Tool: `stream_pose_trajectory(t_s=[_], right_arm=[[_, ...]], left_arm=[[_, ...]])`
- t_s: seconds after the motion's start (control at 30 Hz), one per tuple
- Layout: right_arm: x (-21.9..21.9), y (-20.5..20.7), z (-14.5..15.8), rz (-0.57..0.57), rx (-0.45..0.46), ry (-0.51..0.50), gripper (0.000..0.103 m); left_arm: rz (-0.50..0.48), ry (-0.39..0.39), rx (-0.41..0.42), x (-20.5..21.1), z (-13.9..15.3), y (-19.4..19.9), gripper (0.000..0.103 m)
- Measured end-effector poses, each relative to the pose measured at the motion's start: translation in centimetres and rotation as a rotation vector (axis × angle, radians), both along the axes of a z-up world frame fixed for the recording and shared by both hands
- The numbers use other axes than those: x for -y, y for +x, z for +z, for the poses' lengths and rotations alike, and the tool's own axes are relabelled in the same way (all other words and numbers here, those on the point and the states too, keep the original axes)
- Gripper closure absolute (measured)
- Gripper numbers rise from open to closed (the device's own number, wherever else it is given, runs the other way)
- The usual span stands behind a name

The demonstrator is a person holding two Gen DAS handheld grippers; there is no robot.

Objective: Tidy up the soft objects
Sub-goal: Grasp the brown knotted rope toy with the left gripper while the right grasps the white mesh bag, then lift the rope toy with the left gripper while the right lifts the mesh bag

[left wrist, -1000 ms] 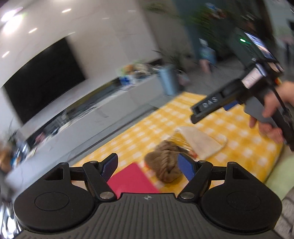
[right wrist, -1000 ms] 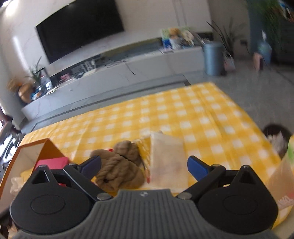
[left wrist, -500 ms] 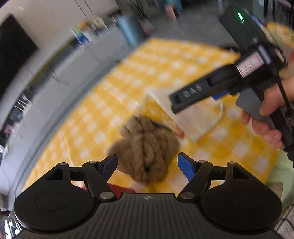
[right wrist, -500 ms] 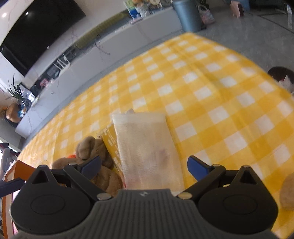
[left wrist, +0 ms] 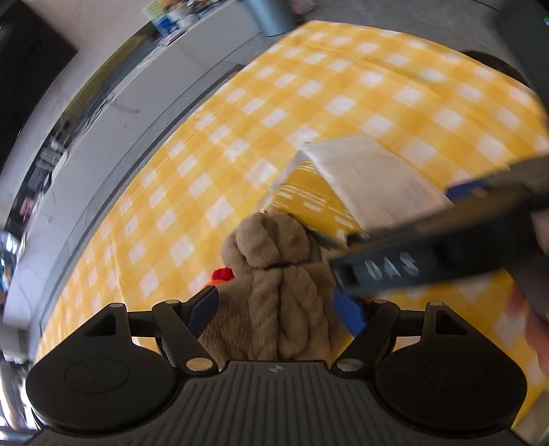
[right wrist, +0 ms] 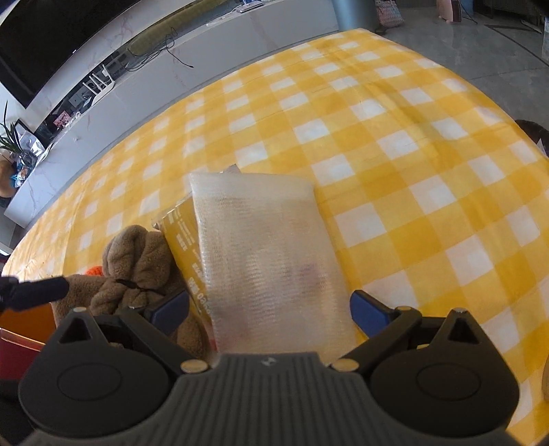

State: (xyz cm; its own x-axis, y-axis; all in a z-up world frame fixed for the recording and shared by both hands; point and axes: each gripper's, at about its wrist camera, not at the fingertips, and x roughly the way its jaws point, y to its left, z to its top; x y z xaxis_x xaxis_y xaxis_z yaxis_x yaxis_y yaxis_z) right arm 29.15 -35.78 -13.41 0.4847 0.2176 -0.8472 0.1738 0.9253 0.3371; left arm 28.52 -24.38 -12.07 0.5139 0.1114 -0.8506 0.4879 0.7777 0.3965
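A brown braided plush toy (left wrist: 281,291) with a red and orange bit (left wrist: 222,274) lies on the yellow checked cloth (left wrist: 308,103). My left gripper (left wrist: 278,308) is open, its blue pads on either side of the plush. A white foam-wrapped pouch (right wrist: 267,260) lies over a yellow packet (right wrist: 182,233) beside the plush (right wrist: 137,260). My right gripper (right wrist: 269,308) is open and straddles the pouch's near end. The right gripper's body (left wrist: 429,254) crosses the left wrist view just right of the plush.
An orange box (right wrist: 24,329) with a red item inside sits at the left. A long grey TV bench (right wrist: 171,68) and a black screen run along the back. A grey bin (left wrist: 271,17) stands past the table's far corner.
Both grippers have come down and forward. The left now has the plush between its open fingers, and the right has the white pouch between its own.
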Motion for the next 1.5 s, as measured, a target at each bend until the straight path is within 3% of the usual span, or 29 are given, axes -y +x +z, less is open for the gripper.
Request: stream_pose_trajectory(t_s=[0.1,0.2,0.4,0.43,0.47,0.53,0.57,0.73,0.97,1.13,1.5], right_arm=[[0.1,-0.1,-0.1,-0.006,0.005,-0.01,0.01],[0.8,-0.4,0.1,-0.027,0.007,-0.006,0.022],[2.3,-0.9,0.3,-0.072,0.0,0.001,0.053],[2.5,-0.9,0.3,-0.078,-0.004,-0.001,0.064],[2.7,-0.9,0.3,-0.082,-0.008,0.005,0.074],[3.0,-0.9,0.2,-0.086,-0.013,0.029,0.083],[2.9,-0.9,0.2,-0.084,-0.013,0.033,0.086],[2.8,-1.0,0.6,-0.086,0.002,0.024,0.088],[3.2,-1.7,2.0,-0.094,0.06,0.037,0.093],[3.5,-2.1,3.0,-0.105,0.094,0.065,0.096],[3.9,-3.3,5.2,-0.108,0.174,0.096,0.098]], left_arm=[[0.046,-0.056,-0.026,-0.5,-0.3,1.2,0.01],[0.086,-0.081,-0.004,-1.1,-0.8,2.0,0.01],[0.162,-0.167,-0.015,-2.2,-1.1,3.5,0.009],[0.167,-0.18,-0.011,-2.3,-1.1,3.6,0.01],[0.166,-0.189,-0.009,-2.5,-1.0,3.6,0.013],[0.16,-0.199,-0.008,-2.6,-1.0,3.5,0.042],[0.167,-0.214,-0.026,-2.7,-1.1,3.5,0.043],[0.143,-0.2,-0.011,-2.4,-1.1,3.0,0.051],[0.135,-0.282,-0.008,-3.3,0.9,1.2,0.057],[0.089,-0.312,0.071,-3.7,2.8,-1.1,0.063],[0.051,-0.461,0.195,-5.9,6.4,-5.8,0.063]])
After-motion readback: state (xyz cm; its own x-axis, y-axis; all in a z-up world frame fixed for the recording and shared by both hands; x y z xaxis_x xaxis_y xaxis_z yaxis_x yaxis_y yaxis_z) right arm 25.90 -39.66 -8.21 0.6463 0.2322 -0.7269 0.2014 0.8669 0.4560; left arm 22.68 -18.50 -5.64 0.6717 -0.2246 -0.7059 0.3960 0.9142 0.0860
